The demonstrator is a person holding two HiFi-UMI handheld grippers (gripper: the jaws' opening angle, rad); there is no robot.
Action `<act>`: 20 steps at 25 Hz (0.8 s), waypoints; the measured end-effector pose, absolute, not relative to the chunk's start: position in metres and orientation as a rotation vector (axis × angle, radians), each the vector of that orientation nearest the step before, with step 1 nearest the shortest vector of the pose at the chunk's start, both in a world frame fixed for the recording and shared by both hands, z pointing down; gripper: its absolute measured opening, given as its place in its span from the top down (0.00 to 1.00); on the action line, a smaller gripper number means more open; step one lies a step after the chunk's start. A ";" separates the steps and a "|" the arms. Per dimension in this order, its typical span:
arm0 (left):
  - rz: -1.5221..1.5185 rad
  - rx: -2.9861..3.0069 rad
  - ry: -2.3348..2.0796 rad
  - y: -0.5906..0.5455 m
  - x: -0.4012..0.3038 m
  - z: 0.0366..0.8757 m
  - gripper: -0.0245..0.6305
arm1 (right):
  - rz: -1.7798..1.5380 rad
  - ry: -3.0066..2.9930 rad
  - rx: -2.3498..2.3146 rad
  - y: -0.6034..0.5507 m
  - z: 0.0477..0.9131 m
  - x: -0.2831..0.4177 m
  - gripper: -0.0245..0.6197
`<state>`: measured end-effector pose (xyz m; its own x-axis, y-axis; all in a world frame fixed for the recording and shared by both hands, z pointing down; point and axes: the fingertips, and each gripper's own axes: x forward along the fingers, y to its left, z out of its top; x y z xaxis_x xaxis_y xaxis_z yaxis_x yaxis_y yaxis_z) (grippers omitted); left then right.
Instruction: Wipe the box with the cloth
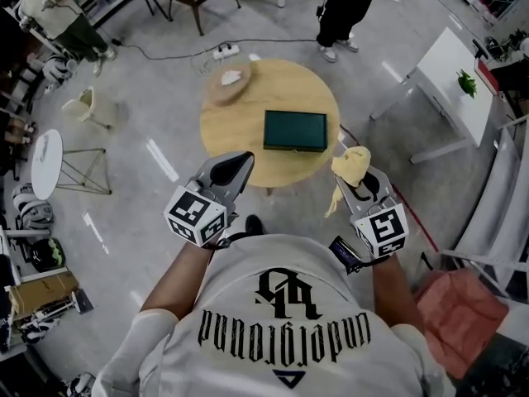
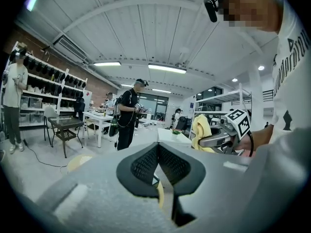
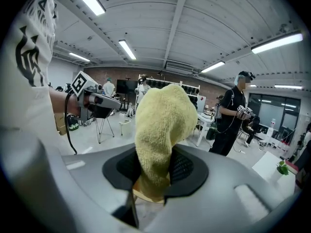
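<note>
A dark green flat box [image 1: 295, 131] lies on a round wooden table [image 1: 240, 131], right of its middle. My right gripper [image 1: 350, 180] is shut on a yellow cloth [image 1: 351, 165], which bunches above the jaws and hangs down beside them; in the right gripper view the cloth [image 3: 163, 130] fills the space between the pads. It hovers off the table's right front edge. My left gripper [image 1: 240, 165] is shut and empty, its tip over the table's front edge, near the box's left corner. In the left gripper view the pads [image 2: 158, 166] meet, and the cloth [image 2: 200, 131] shows to the right.
A shallow wooden bowl [image 1: 228, 81] with something pale in it sits at the table's back left. A white table [image 1: 450, 85] with a small plant stands to the right, a white chair [image 1: 91, 106] and a small round table [image 1: 45, 164] to the left. A person [image 1: 343, 11] stands beyond the table.
</note>
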<state>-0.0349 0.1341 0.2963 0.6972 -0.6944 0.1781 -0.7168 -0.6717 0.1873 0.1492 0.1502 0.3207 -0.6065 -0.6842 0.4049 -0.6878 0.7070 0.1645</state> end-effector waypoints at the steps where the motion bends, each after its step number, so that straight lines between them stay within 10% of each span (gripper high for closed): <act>1: 0.135 2.667 -1.131 0.140 -0.026 0.296 0.95 | 0.011 -2.479 1.056 0.156 0.320 0.157 0.78; 20: 0.125 2.654 -1.201 0.245 0.066 0.304 0.95 | 0.032 -2.537 1.009 0.258 0.335 0.249 0.79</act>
<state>0.0662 0.2451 0.3044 0.6616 -0.7305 0.1692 -0.7497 -0.6399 0.1687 0.2485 0.2577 0.3352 -0.6551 -0.6534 0.3794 -0.6629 0.7380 0.1264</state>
